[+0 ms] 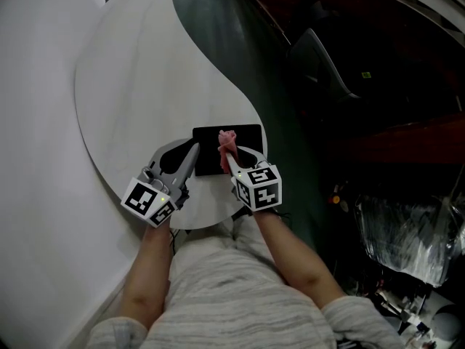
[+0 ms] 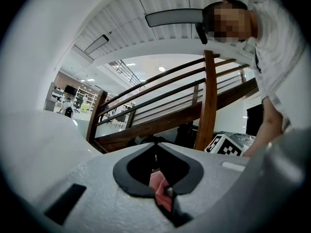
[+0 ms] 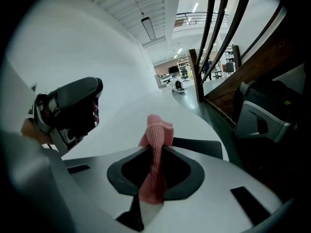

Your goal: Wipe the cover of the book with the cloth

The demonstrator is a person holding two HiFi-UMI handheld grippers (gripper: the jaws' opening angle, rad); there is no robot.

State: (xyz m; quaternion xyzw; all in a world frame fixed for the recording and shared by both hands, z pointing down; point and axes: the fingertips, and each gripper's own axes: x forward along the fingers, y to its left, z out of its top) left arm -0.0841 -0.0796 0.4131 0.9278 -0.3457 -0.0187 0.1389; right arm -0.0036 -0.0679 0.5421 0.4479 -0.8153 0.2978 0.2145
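While the right gripper (image 1: pixel 227 151) pinches the pink cloth (image 1: pixel 228 139) over the black book (image 1: pixel 247 140) on the table (image 1: pixel 145 86), wiping seems not yet begun. The left gripper (image 1: pixel 195 150) is closed at the book's left edge. Next move: lower the cloth onto the cover.

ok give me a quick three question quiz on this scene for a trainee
1. Multiple choice: the right gripper is shut on A) a pink knitted cloth, B) a sponge, C) nothing.
2. True or false: the cloth is spread flat across the black book.
3. Fill in: the book lies on a white ____.

Key: 1 A. 2 false, it stands bunched up out of the jaws. 3 table.
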